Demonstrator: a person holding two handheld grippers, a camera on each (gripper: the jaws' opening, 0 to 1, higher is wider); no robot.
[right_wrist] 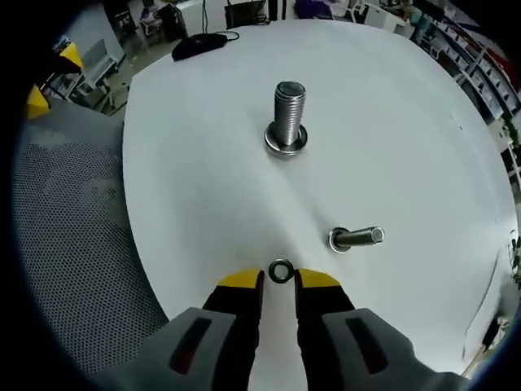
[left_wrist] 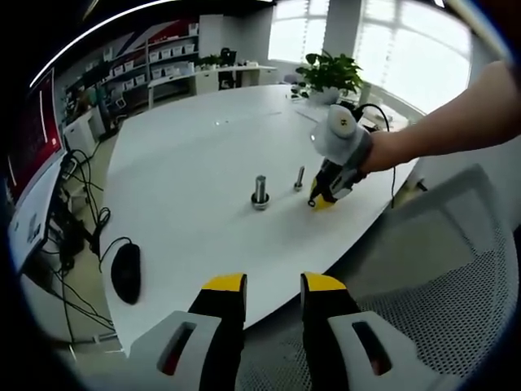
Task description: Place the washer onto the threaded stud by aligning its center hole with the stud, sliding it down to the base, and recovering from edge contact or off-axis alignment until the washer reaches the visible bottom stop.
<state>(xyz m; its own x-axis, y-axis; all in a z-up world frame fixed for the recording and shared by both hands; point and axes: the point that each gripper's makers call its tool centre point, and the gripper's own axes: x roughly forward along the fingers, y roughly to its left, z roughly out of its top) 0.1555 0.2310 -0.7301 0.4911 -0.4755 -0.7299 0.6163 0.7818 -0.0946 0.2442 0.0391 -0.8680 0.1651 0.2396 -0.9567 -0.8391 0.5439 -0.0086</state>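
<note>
Just beyond the right hand-held gripper [right_wrist: 279, 281] tips lies the small flat steel ring washer [right_wrist: 280, 270], flat on the white tabletop [right_wrist: 203, 163], jaws narrowly parted, gripping nothing.
Straight ahead stands the upright threaded steel stud [right_wrist: 288, 114]. The left hand-held gripper [left_wrist: 273, 284], open and empty, hangs back off the table edge; its view hides the washer.

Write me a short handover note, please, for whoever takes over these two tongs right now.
Right tongs: open, low at the table, tips flanking the washer, not yet gripped.
Left tongs: open, empty, held back off the table edge.
Large threaded stud stands upright on its base; a smaller stud stands nearer the washer.
Done: nothing on a stud.
Left: grip washer, align, slide down to the base.
</note>
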